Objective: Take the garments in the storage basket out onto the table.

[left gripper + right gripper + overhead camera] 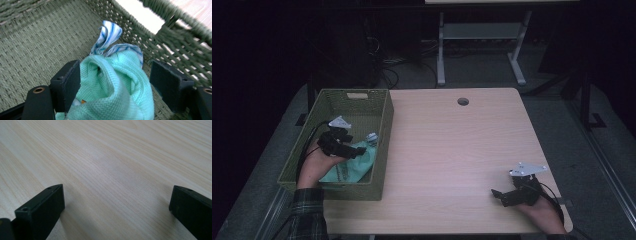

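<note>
- The left gripper [343,145] was down inside the green woven basket [384,125], and its jaws stood spread wide, one on either side of a raised fold of the mint-green cloth [115,85].
- In the left gripper view the left pad [71,82] lay against or just beside the fold, while the right pad [170,85] stood clear of it; nothing was pinched yet.
- Beyond the jaw tips, a blue-and-white striped cloth [108,35] poked up past the mint-green cloth, between it and the basket's far wall.
- The step in hand looked like the reach for the mint-green cloth: the claw was placed around it but had not closed.
- The next move seemed to call for bringing the jaws together on that fold, deep enough to catch a good bunch of fabric, then lifting straight up so the cloth cleared the basket wall close by the right jaw.
- One risk, as I judged it: the striped cloth sat touching the green one and could have been dragged along.
- The right gripper [507,196] rested low over the bare wooden table [112,165], well apart from the basket, its jaws spread with nothing between them.
</note>
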`<state>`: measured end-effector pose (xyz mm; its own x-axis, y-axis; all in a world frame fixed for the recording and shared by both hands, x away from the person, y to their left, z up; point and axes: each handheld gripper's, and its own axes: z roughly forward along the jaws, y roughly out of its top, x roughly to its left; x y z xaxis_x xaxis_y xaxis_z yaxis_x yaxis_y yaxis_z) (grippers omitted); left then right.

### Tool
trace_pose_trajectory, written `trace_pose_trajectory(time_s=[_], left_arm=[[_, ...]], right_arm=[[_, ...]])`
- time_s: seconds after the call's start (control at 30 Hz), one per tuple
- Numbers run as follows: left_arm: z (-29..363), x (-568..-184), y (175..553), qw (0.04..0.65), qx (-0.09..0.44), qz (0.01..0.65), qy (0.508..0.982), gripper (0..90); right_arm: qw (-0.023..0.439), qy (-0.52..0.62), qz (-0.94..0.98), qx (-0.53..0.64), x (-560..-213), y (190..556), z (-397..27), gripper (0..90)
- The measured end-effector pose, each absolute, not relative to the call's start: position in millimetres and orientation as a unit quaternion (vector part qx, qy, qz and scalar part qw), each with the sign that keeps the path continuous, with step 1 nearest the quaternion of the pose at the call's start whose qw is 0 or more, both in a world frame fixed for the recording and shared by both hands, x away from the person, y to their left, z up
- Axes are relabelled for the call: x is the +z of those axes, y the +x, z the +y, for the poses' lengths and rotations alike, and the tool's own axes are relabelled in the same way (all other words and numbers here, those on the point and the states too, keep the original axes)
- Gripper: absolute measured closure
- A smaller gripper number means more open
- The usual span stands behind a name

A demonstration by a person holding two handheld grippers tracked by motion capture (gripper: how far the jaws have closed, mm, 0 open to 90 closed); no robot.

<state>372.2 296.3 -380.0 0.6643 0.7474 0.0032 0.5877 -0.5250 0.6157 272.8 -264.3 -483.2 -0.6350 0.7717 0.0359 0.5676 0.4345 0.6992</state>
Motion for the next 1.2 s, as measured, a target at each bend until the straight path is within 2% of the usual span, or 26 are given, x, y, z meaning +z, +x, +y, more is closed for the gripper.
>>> trace_pose_trajectory(time_s=[0.4, 0.87, 1.0, 1.03, 1.1, 1.2], left_arm=[[303.9, -404.3, 376.4, 0.265, 0.117, 0.408, 0.866, 24.3], [300.4, -413.7, 379.8, 0.233, 0.104, 0.423, 0.869, 24.5], [300.5, -414.4, 380.2, 0.227, 0.101, 0.426, 0.870, 27.6], [300.6, -414.3, 380.1, 0.226, 0.101, 0.426, 0.870, 32.2], [300.7, -414.0, 379.5, 0.227, 0.102, 0.424, 0.871, 33.6], [300.9, -412.7, 378.4, 0.230, 0.102, 0.422, 0.871, 44.3]], right_arm=[[0.146, 0.404, 0.833, 0.348, -483.1, 272.5, -264.0, 0.0], [0.145, 0.404, 0.833, 0.348, -483.1, 272.4, -263.9, 0.0], [0.145, 0.404, 0.834, 0.348, -483.1, 272.4, -264.0, 0.0], [0.145, 0.404, 0.833, 0.348, -483.1, 272.4, -263.9, 0.0], [0.145, 0.404, 0.834, 0.348, -483.1, 272.4, -264.0, 0.0], [0.145, 0.404, 0.834, 0.348, -483.1, 272.4, -264.0, 0.0]])
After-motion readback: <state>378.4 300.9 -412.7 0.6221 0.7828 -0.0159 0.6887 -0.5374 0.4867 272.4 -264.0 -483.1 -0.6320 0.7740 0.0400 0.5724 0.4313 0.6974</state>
